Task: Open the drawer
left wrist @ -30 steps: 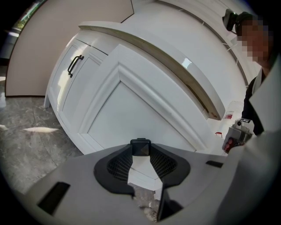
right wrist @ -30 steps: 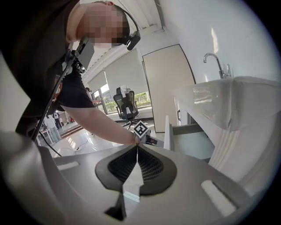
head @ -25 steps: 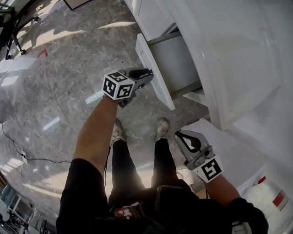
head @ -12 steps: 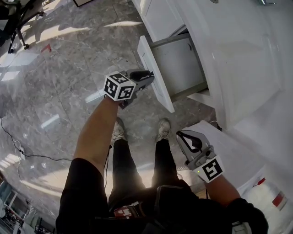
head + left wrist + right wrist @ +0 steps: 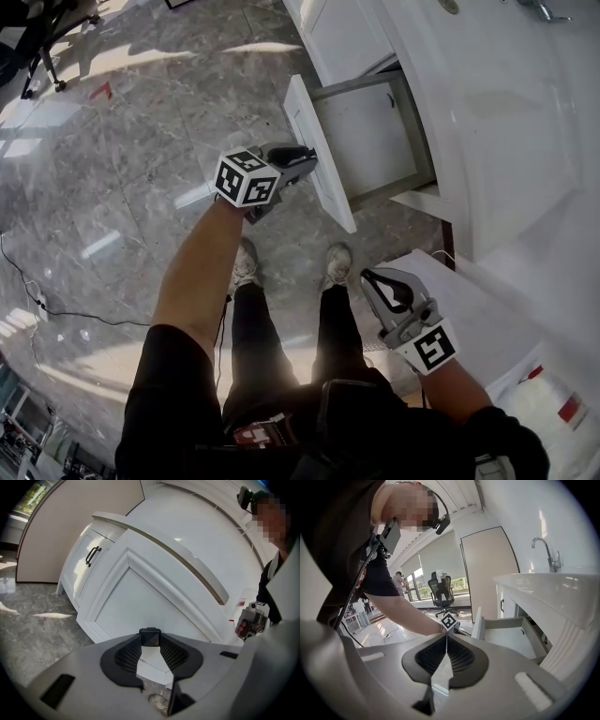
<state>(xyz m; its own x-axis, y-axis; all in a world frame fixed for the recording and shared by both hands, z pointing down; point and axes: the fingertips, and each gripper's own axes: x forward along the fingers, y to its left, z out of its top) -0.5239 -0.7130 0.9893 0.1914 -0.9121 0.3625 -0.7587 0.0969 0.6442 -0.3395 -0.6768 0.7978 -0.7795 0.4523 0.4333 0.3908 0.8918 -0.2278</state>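
Note:
The white drawer (image 5: 370, 131) stands pulled out of the white cabinet, its front panel (image 5: 319, 159) toward me and its inside bare. My left gripper (image 5: 305, 153) is at the panel's outer face, shut on the drawer's black handle (image 5: 150, 637), which shows as a small block pinched between the pads, with the drawer front (image 5: 140, 606) right behind it. My right gripper (image 5: 370, 277) hangs low by my right side, apart from the drawer, its jaws shut with nothing in them. The right gripper view shows the open drawer (image 5: 506, 634) and the left gripper's marker cube (image 5: 449, 620).
A white countertop (image 5: 497, 122) with a sink tap (image 5: 543, 550) overhangs the drawer. A cupboard door with a black handle (image 5: 93, 556) is to the left. My shoes (image 5: 336, 262) stand on the marble floor under the drawer front. A cable (image 5: 37, 300) lies at left, and an office chair (image 5: 442, 590) stands farther off.
The drawer has come further out of the cabinet, with my left gripper drawing back on its handle. The right gripper keeps its place by my side.

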